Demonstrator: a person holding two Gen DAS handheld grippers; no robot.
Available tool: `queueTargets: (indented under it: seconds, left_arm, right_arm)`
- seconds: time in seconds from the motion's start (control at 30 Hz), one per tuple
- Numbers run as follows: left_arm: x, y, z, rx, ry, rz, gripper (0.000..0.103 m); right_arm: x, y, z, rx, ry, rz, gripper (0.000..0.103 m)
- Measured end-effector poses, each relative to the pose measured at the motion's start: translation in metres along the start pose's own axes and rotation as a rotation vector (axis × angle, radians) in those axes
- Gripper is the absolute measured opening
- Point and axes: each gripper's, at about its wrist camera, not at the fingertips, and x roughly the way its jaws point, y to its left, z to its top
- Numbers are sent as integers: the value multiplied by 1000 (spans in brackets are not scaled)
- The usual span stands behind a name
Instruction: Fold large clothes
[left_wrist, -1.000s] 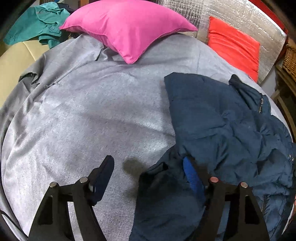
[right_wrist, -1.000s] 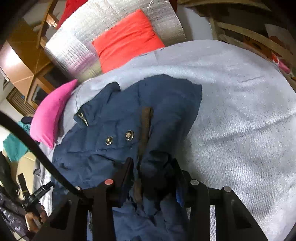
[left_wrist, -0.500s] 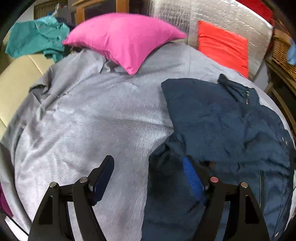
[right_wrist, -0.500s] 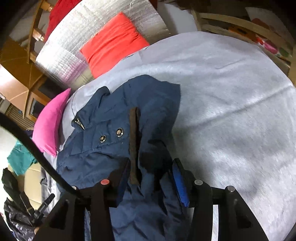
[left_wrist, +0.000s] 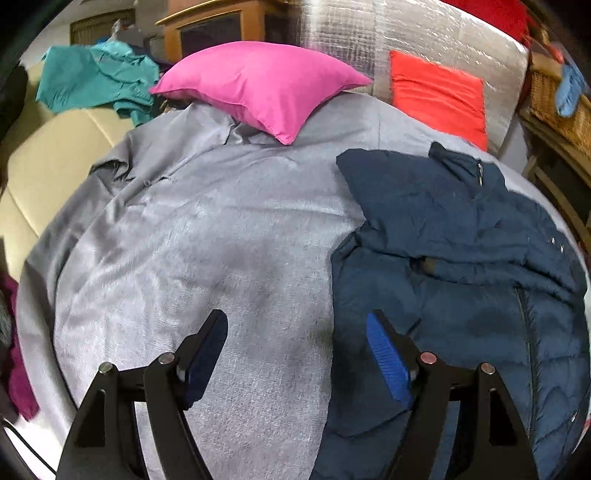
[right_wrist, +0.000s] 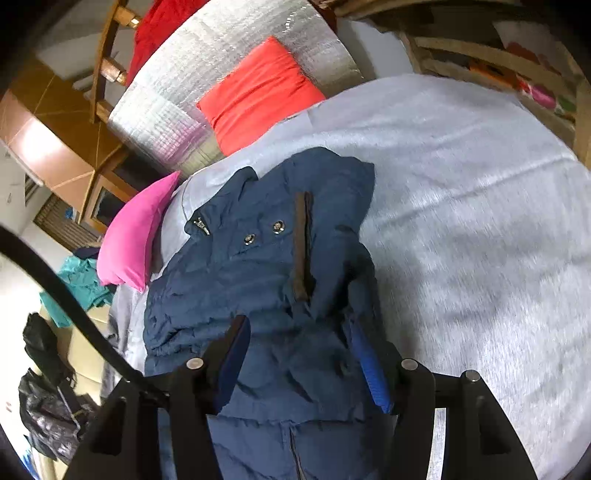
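Note:
A navy padded jacket (left_wrist: 461, 258) lies on the grey bedspread (left_wrist: 221, 229), its sleeve and upper part folded over the body. My left gripper (left_wrist: 295, 350) hovers open at the jacket's left edge with nothing gripped, its right fingertip over the navy cloth. In the right wrist view the jacket (right_wrist: 266, 266) shows its snaps and a brown strip. My right gripper (right_wrist: 301, 354) hangs above it, jaws opening. Jacket cloth shows in the gap, but the pads do not press on it.
A pink pillow (left_wrist: 258, 85) and an orange-red cushion (left_wrist: 436, 96) sit at the bed's far end against a silver quilted pad (left_wrist: 424, 37). A teal garment (left_wrist: 96, 81) lies on a beige sofa (left_wrist: 44, 166) at left. Wooden shelves (right_wrist: 517, 74) stand beyond the bed's right side.
The right gripper's jaws have spread and let go of the jacket fold they pinched. Both grippers have drawn back and risen from the jacket. The left stays open.

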Motion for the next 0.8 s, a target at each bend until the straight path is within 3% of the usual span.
queueTargets:
  seconds: [0.17,0.27,0.33,0.53,0.8]
  left_arm:
    - [12,-5,17,-104,-15,-119,78]
    - [23,-21,34,-81,-56,-153,80]
    - [32,-27,41,-67,-71,-168,84]
    - [78,-31,55,-109,6,-262,84]
    - [107,-29,65,-294,92,-395,84]
  right_arm:
    - [8,-13,11,61,-2,6,62]
    - [19,-16,23,75,-3,-4,71]
    - [29,-17,33,78,3,-12,71]
    - [63,-33,66,83,10,-51,71]
    - [105,-60,90,225,39,125,75]
